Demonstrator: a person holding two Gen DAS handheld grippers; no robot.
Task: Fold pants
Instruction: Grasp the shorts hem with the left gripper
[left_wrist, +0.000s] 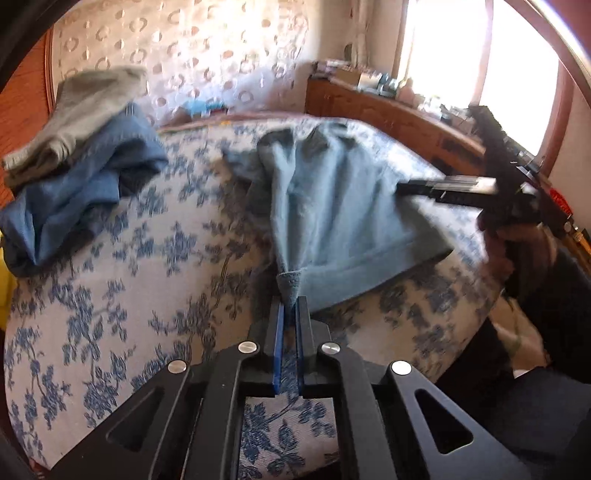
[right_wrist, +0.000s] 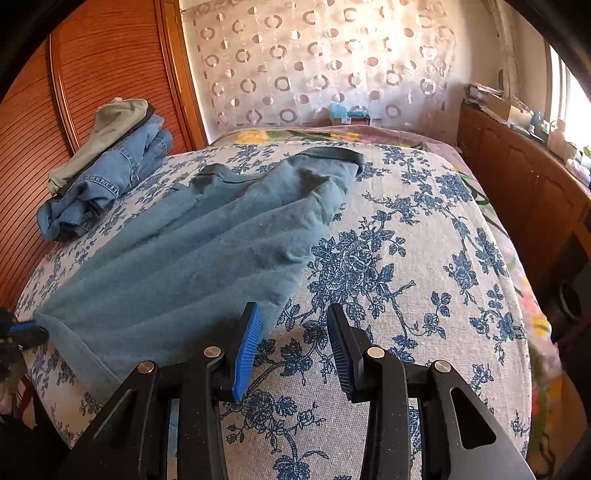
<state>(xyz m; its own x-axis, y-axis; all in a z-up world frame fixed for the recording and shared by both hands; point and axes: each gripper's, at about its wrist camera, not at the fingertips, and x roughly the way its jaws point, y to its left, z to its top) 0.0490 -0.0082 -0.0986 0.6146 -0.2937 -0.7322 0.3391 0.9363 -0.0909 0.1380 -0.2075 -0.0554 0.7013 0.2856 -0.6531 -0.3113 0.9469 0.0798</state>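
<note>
Looking at the soft teal-blue fleece pants (right_wrist: 207, 240) first: they're spread across the bed with the blue-floral cream bedspread (right_wrist: 424, 258), waistband end toward the far side, hem end near us and still pretty rumpled. We'd say we're at the lay-it-out stage, before any real fold has gone in.

Our left gripper (left_wrist: 290, 295) has its jaws pinched down on one corner of the hem, and the fabric fans out from that pinch into a tent of creases. Our right gripper (right_wrist: 293, 334) has jaws spread wide with nothing in them, hovering over the bedspread just beside the near right edge of the pants. The blue pad on its left finger sits right at the cloth's edge, but we can't tell if it's actually touching.

Next move, as we read it: slide the right jaws over that loose hem corner and close, so both corners are held. Then we could pull the leg end taut and carry it up toward the waistband.

Further out, a folded pile of blue denim jeans with a grey-green garment on top (right_wrist: 107, 166) sits at the far left of the bed, well apart from the pants, up against the reddish slatted wooden wardrobe (right_wrist: 110, 62).
</note>
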